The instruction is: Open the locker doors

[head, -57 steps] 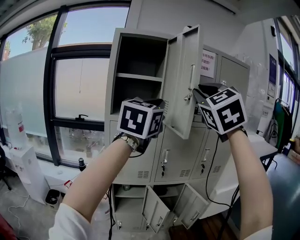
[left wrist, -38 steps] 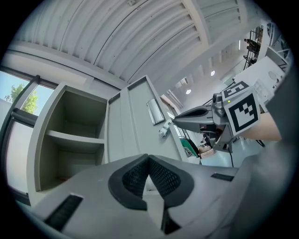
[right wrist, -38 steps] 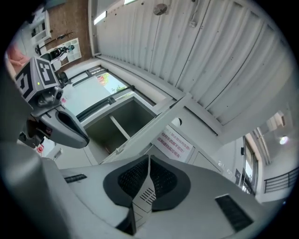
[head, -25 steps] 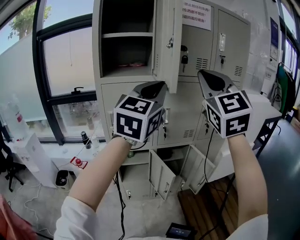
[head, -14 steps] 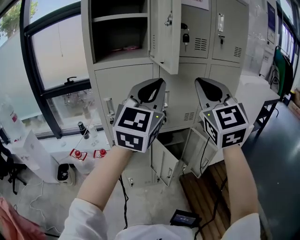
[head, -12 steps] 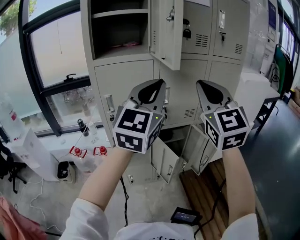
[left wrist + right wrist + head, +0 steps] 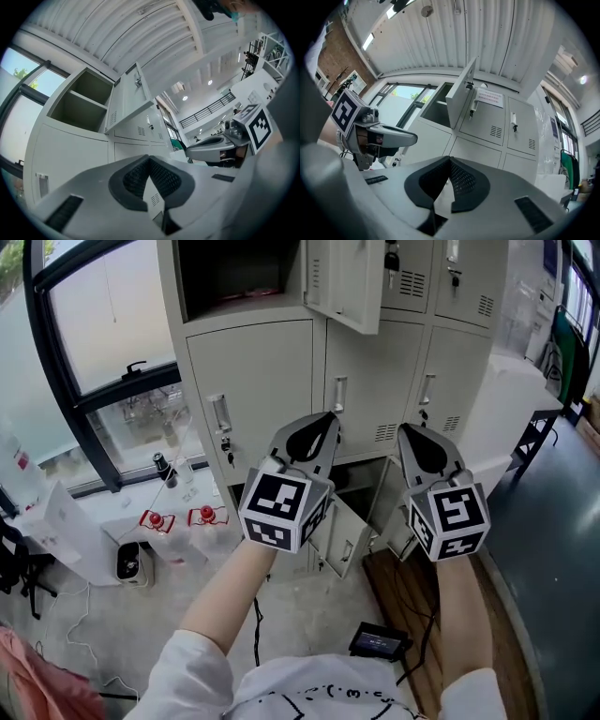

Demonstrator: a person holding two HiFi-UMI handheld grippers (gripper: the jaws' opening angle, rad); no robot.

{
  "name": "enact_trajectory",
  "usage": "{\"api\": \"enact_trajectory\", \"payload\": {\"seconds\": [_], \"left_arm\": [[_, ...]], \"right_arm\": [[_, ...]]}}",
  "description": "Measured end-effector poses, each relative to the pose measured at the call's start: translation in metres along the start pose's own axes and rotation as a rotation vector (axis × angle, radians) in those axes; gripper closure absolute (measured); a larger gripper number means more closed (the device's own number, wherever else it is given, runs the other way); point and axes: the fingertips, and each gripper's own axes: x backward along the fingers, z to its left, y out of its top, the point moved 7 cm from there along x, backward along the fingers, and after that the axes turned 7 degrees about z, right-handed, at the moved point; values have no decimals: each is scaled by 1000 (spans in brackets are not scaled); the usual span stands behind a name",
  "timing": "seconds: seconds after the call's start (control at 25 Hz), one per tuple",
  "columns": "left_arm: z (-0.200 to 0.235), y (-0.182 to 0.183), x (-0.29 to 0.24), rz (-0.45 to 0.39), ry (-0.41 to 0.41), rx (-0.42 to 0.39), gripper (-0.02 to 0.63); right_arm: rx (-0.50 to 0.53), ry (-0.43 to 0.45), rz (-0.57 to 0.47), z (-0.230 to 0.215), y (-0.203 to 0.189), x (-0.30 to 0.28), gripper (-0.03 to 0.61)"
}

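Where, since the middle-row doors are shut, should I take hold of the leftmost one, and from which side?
Grip the upright handle near the left edge of that door, coming straight at the front with jaws level across the narrow strip, above the hanging keys. The open door above swings from its right side, so probably pull outward and rightward.
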Motion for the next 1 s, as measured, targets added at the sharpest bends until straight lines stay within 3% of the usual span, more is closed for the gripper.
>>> {"api": "enact_trajectory", "payload": {"seconds": [0.16,0.32,0.6,0.76,1.0], "left_arm": [[-11,-22,6,14,-29,-17,618],[-26,-41,13,20,-26,-75,618],[-41,-73,30,23,-14,40,618],[-48,-82,38,34,-5,61,617],[-55,-86,41,46,-26,87,618]], "right_arm": [[9,48,51,26,-23,2,557],[5,31,78,46,-44,9,557],[-56,26,96,73,-63,21,558],[-63,6,117,78,-71,32,558],[-163,19,128,77,-86,39,560]]}}
